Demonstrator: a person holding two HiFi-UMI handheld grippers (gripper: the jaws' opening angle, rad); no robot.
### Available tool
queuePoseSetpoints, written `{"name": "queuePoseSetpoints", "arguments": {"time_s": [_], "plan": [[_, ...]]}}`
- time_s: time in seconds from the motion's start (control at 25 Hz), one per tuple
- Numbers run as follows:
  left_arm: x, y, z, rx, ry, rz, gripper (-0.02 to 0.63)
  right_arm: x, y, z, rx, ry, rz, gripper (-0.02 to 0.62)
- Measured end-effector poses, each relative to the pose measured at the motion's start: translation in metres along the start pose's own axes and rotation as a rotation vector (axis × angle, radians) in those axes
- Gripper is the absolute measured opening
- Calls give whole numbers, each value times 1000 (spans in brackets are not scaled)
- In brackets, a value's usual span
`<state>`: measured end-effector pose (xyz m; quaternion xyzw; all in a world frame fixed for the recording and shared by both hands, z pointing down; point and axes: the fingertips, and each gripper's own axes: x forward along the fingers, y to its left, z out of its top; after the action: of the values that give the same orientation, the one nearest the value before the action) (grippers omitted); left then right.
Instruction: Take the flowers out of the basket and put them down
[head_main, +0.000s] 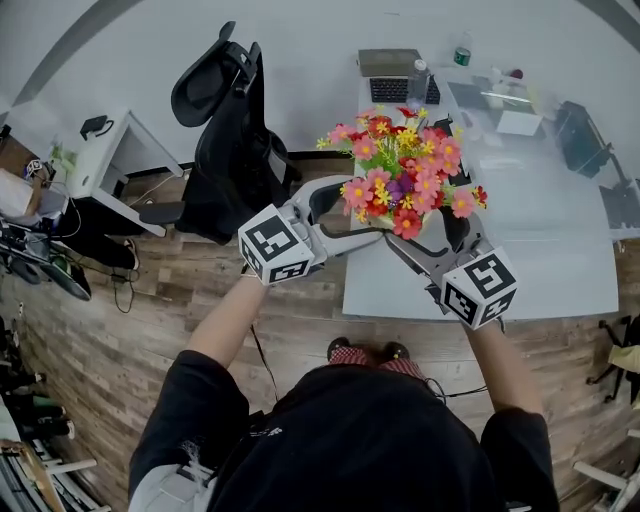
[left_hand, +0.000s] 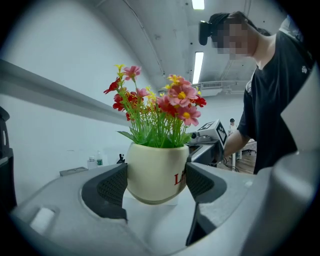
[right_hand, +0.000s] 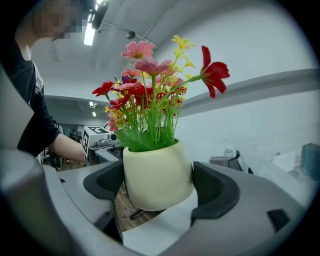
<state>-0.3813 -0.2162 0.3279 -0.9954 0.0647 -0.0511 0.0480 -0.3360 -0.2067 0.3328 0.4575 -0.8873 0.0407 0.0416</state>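
Note:
A bunch of red, pink and yellow flowers (head_main: 400, 170) stands in a rounded cream pot (left_hand: 157, 172) with red lettering. Both grippers hold this pot in the air over the front left corner of the white table (head_main: 540, 230). My left gripper (head_main: 335, 210) clamps it from the left, and in the left gripper view its dark pads (left_hand: 107, 190) press both sides of the pot. My right gripper (head_main: 435, 235) clamps it from the right. Its pads (right_hand: 215, 187) also touch the pot (right_hand: 157, 175) on both sides. No basket is in view.
A black office chair (head_main: 230, 140) stands left of the table. At the table's far end are a laptop (head_main: 395, 75), two bottles (head_main: 418, 75), papers and a dark monitor (head_main: 580, 135). A small white desk (head_main: 110, 160) sits far left on the wooden floor.

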Motion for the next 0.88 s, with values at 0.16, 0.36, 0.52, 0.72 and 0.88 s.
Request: {"name": "queuePoseSetpoints", "arguments": {"time_s": [0.16, 0.36, 0.52, 0.72, 0.88], "plan": [[2, 3, -6, 3, 2, -39, 371, 3, -2, -5, 9, 6, -36, 443], [6, 7, -10, 2, -2, -77, 371, 4, -6, -9, 11, 10, -76, 443], [11, 10, -15, 5, 3, -105, 371, 5, -10, -15, 20, 15, -101, 443], [12, 11, -22, -8, 4, -133, 371, 6, -11, -21, 28, 21, -128, 443], [16, 10, -27, -11, 7, -153, 370, 4, -13, -27, 37, 23, -146, 443]]}}
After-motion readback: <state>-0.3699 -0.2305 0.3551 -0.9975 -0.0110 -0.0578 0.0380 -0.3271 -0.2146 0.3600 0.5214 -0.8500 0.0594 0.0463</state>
